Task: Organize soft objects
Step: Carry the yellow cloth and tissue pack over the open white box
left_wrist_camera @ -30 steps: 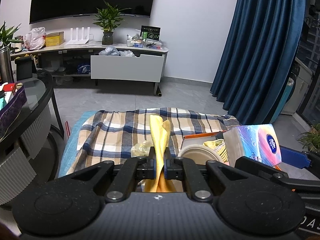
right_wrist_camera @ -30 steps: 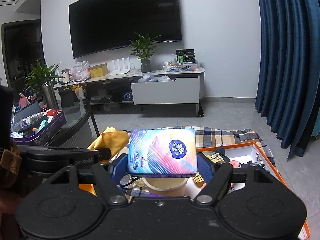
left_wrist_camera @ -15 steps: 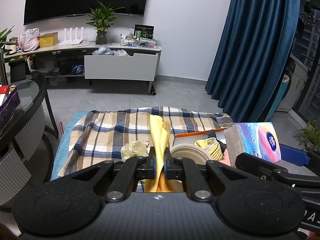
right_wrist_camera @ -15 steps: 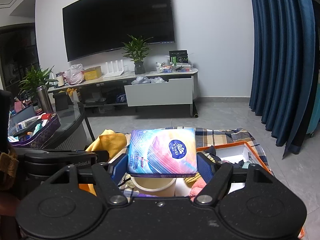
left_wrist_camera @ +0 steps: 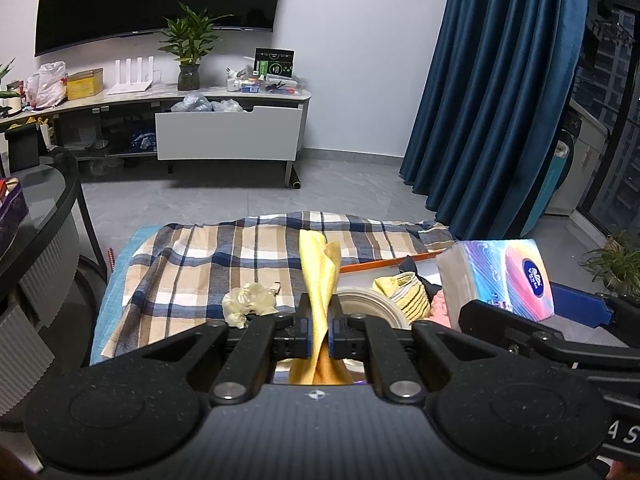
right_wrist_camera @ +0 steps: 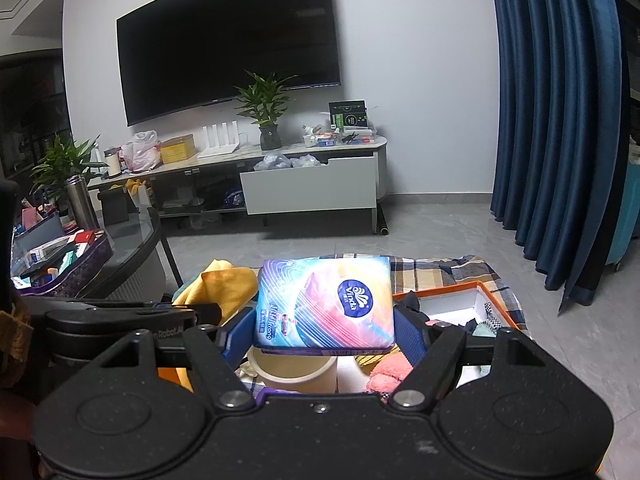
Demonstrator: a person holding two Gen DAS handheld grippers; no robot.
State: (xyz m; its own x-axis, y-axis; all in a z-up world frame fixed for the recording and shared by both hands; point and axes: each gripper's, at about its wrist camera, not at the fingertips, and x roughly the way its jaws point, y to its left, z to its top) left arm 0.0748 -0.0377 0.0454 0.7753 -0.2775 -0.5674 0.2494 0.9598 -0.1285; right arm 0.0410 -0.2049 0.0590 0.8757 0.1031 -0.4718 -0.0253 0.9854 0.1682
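Note:
My left gripper (left_wrist_camera: 320,330) is shut on a yellow cloth (left_wrist_camera: 319,268), held upright above the plaid cloth (left_wrist_camera: 224,260). My right gripper (right_wrist_camera: 324,330) is shut on a colourful tissue pack (right_wrist_camera: 324,304), which also shows at the right of the left wrist view (left_wrist_camera: 496,276). Below both lies an orange-rimmed box (right_wrist_camera: 456,298) with a yellow striped cloth (left_wrist_camera: 404,294), a pink fluffy item (right_wrist_camera: 390,374) and dark fabrics. A crumpled pale glove (left_wrist_camera: 248,304) lies on the plaid cloth.
A cream round bowl (right_wrist_camera: 296,372) sits under the tissue pack. A glass table (right_wrist_camera: 120,256) with a purple tray stands on the left. A TV cabinet (left_wrist_camera: 224,128) is across the grey floor. Blue curtains (left_wrist_camera: 500,100) hang on the right.
Both grippers have risen and pulled back a little with their loads; the table surface appears lower and farther. Both grips are unchanged.

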